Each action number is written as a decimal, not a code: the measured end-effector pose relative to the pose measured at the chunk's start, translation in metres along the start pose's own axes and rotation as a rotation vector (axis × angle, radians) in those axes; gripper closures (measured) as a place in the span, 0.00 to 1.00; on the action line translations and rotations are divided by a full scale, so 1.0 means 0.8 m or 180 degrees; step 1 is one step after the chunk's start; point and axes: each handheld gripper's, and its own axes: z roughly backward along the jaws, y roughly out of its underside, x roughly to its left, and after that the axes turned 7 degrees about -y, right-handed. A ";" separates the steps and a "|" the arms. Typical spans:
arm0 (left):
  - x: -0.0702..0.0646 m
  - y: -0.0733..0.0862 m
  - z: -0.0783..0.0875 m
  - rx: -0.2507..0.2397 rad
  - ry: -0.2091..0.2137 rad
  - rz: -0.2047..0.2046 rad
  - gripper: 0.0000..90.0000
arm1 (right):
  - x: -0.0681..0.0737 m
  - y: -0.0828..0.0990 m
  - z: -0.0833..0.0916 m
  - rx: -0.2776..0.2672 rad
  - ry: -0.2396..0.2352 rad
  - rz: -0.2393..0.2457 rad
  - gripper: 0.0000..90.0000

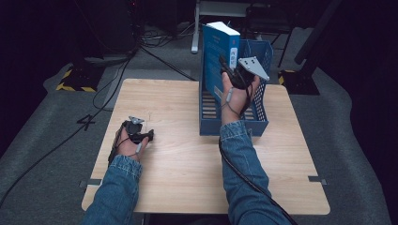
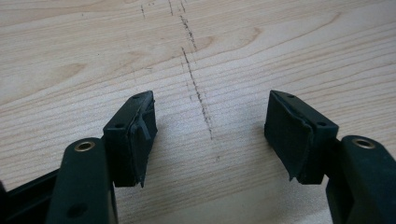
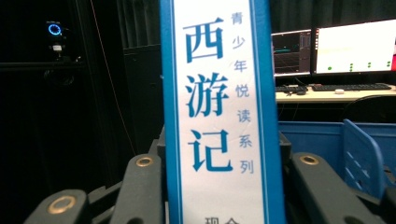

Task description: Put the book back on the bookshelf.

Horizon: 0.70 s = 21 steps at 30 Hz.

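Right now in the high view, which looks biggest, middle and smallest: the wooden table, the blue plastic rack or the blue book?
1. Light wooden table
2. Blue slotted plastic rack
3. Blue book with white spine, held upright in the right tool

Dark lab: black curtains, lit monitors [image 3: 334, 46], floor cables [image 1: 112, 84].

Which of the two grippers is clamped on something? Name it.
The right gripper: its jaws are shut on the spine of the blue book, held upright over the blue rack. The left gripper rests on the table, jaws apart, holding nothing.
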 end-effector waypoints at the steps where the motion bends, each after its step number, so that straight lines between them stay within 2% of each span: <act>1: 0.000 0.000 0.000 0.0000 0.0002 0.0008 0.38 | 0.001 0.000 -0.004 0.0005 0.0009 0.0012 0.69; 4: 0.000 0.001 0.000 -0.0002 0.0018 0.0016 0.38 | 0.005 0.002 -0.021 0.0020 0.0021 0.0063 0.69; 9: 0.000 0.000 0.000 -0.0001 0.0014 0.0007 0.38 | 0.001 0.008 -0.035 -0.0009 0.0021 0.0069 0.69; 14: 0.000 0.000 0.000 -0.0002 0.0018 -0.0012 0.38 | 0.004 0.036 -0.064 0.0143 0.0010 0.0145 0.68; 18: 0.000 0.000 -0.001 -0.0003 0.0025 -0.0008 0.38 | 0.011 0.051 -0.067 0.0047 -0.0039 0.0224 0.68; 21: 0.000 -0.001 -0.001 -0.0004 0.0022 -0.0017 0.38 | 0.016 0.058 -0.069 0.0063 -0.0040 0.0322 0.66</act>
